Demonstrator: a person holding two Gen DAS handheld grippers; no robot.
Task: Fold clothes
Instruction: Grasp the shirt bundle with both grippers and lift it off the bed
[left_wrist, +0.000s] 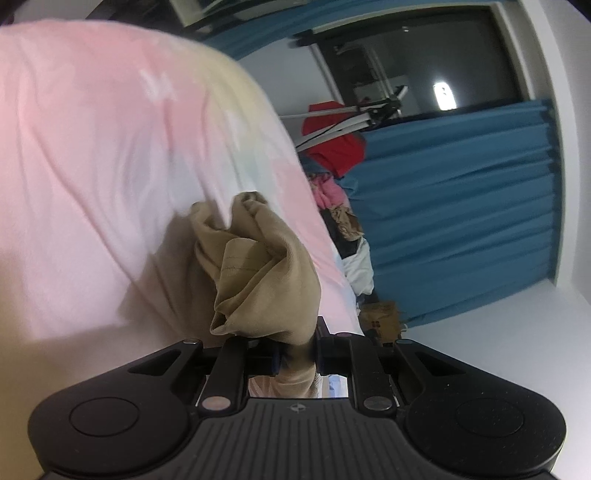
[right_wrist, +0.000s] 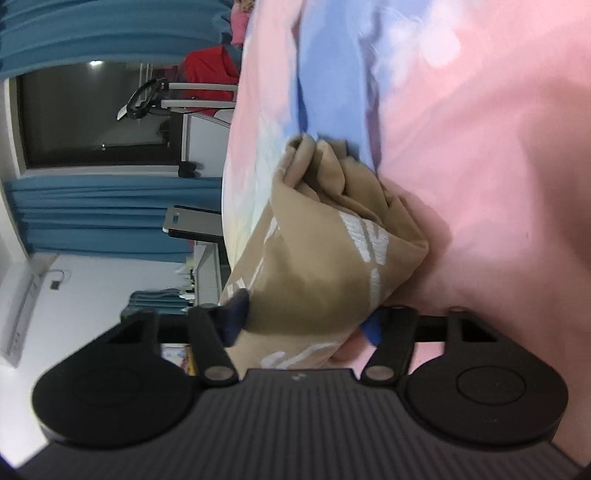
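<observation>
**Both grippers pinching the tan garment**

Left gripper (left_wrist: 295, 354) is clamped tight on a bunched tan garment (left_wrist: 258, 269). Right gripper (right_wrist: 303, 321) grips a thicker wad of it (right_wrist: 325, 258). Garment's lifted just above the pink pastel bedsheet (left_wrist: 92, 147).

tan garment (left_wrist: 258, 273) | white print | bunched, creased | lifted against pink bedsheet (left_wrist: 92, 147)

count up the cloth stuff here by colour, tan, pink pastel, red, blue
tan garment: 1, bunched, pinched by the left gripper and the right gripper
pink pastel sheet: 1
red cloth: 1
blue curtains: 2 panels in the right wrist view
total: 5
</observation>
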